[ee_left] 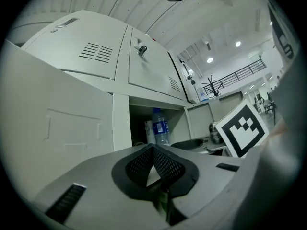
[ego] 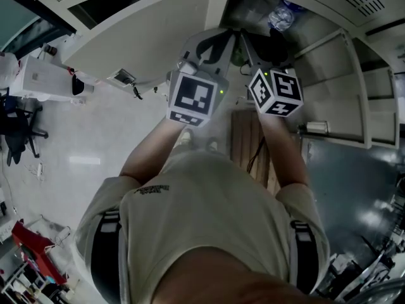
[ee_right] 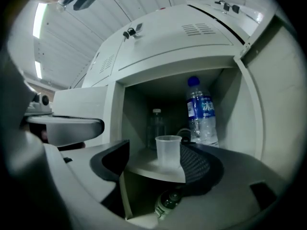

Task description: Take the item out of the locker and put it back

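A clear plastic cup stands upright on the shelf of the open locker. My right gripper is open, with the cup between its jaws and the pads off it. Behind the cup, a blue-capped water bottle and a clear bottle stand at the back. In the head view both grippers are held up at the locker mouth, the left gripper beside the right gripper. My left gripper is shut with nothing in it and points at the same compartment, where the water bottle shows.
The locker door swings open to the left. A green bottle lies under the shelf. Above are shut locker doors, one with a key. A wooden board lies on the floor by my feet, an office chair far left.
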The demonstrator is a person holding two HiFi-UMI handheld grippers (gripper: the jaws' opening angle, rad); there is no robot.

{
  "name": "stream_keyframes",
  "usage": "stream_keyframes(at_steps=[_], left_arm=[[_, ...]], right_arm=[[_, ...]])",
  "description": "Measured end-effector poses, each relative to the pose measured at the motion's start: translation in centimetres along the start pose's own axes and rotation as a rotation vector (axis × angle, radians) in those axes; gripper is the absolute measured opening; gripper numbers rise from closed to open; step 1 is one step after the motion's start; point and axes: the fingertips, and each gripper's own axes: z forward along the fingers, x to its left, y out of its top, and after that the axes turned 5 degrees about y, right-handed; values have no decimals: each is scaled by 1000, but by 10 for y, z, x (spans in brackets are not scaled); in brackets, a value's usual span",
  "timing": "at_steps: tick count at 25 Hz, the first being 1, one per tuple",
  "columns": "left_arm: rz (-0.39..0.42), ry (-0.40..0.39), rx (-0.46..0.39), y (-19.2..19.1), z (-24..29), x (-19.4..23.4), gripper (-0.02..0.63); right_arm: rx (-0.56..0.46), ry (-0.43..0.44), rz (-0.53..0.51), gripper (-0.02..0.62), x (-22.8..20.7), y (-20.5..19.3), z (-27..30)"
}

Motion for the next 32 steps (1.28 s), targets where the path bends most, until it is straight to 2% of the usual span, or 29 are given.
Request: stream_keyframes(at_steps=[9, 14, 22, 24, 32], left_arm=[[-24, -1, 28, -9, 23, 4, 12], [-38, -10, 67, -27, 30, 1, 12], [-49, -23, 80, -35, 34, -4, 12], [-49, -22, 85, -37, 34, -4, 12], [-44, -11, 98, -41, 27, -2, 12]], right_arm=[[73, -60, -12, 334, -33, -29, 51], [96, -53, -14, 334, -36, -34, 67], [139, -56, -35, 334, -36, -42, 79], [139, -59, -31, 258, -36, -45, 79], [107, -53, -16, 245, -39, -40, 75]])
